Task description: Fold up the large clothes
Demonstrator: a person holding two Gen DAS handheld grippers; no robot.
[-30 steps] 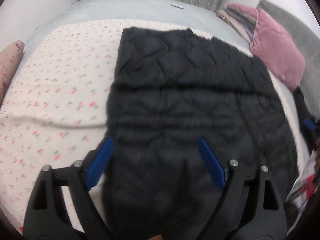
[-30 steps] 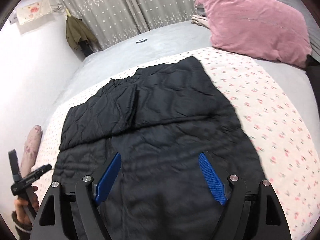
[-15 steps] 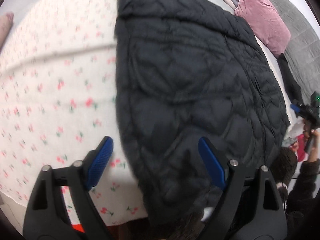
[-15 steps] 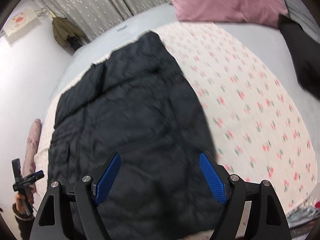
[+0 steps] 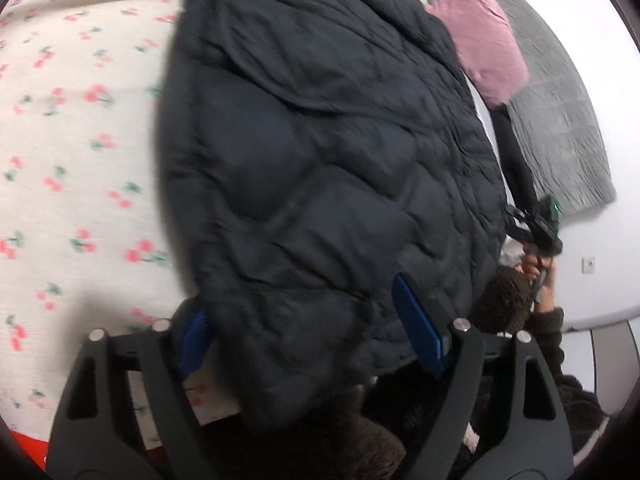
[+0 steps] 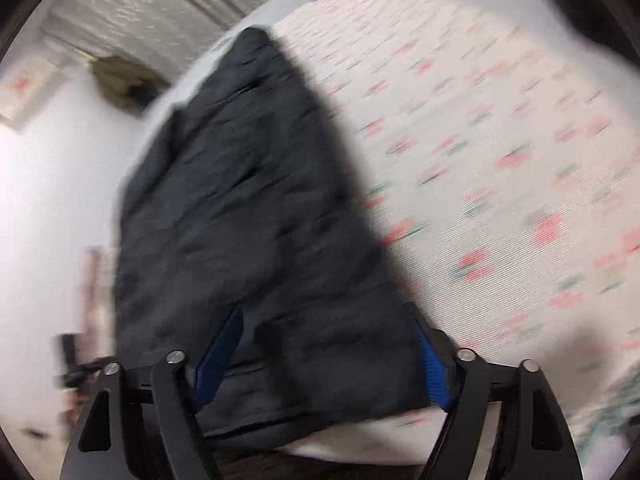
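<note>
Quilted black coat [image 5: 332, 168] lies flat on the cherry-print bed [image 5: 76, 184], its near hem hanging just over the bed's front edge. A second ago both tongs hovered above its middle; now the left tongs [image 5: 304, 332] and right tongs [image 6: 324, 360], each spread wide, have dropped to the hem's two corners, likely to pinch them for the first fold. Puffy and creased, it looks bulky, with a pink pillow [image 5: 486, 40] beyond its far corner.

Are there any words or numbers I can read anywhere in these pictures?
None can be read.
The paper on the wall: too blurred to tell if it has writing.
The black quilted jacket, the cherry-print sheet and the pink pillow: no text shows.
</note>
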